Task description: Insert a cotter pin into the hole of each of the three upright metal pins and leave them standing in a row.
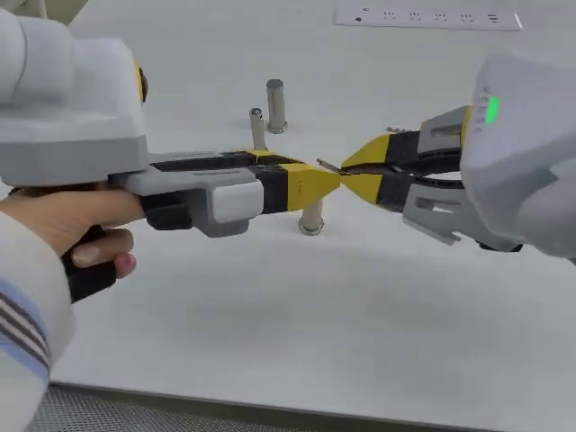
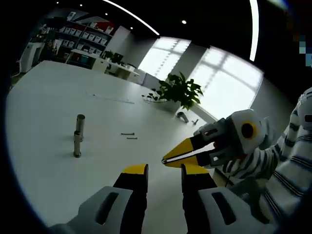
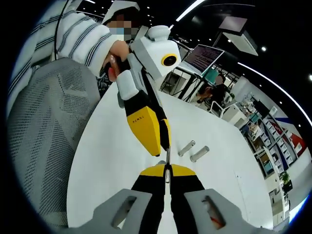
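Yellow-tipped and grey-bodied, the left gripper (image 1: pixel 329 184) reaches in from the left of the head view. A hand (image 1: pixel 79 227) in a striped sleeve (image 1: pixel 22 335) holds it. The right gripper (image 1: pixel 349 176), built the same and showing a green light, comes in from the opposite side. Their tips meet nose to nose directly above the near short steel pin (image 1: pixel 311 220). This pin stands upright on the white table (image 1: pixel 270 342), with its top hidden behind the grippers.

The right gripper's jaws are clenched on a thin metal cotter pin (image 3: pixel 167 157). It sticks straight out past their tips toward the left gripper, also just above the near steel pin. In the left gripper view, the left gripper's own jaws stand apart with a clear gap and grasp nothing, while the right gripper's pinched tips sit just ahead of them.

Two more upright steel pins (image 1: pixel 274 104) (image 1: pixel 257 127) stand beyond the near steel pin and a little to its left, close to each other. A white power strip (image 1: pixel 427 16) lies far beyond it at the table's back edge.
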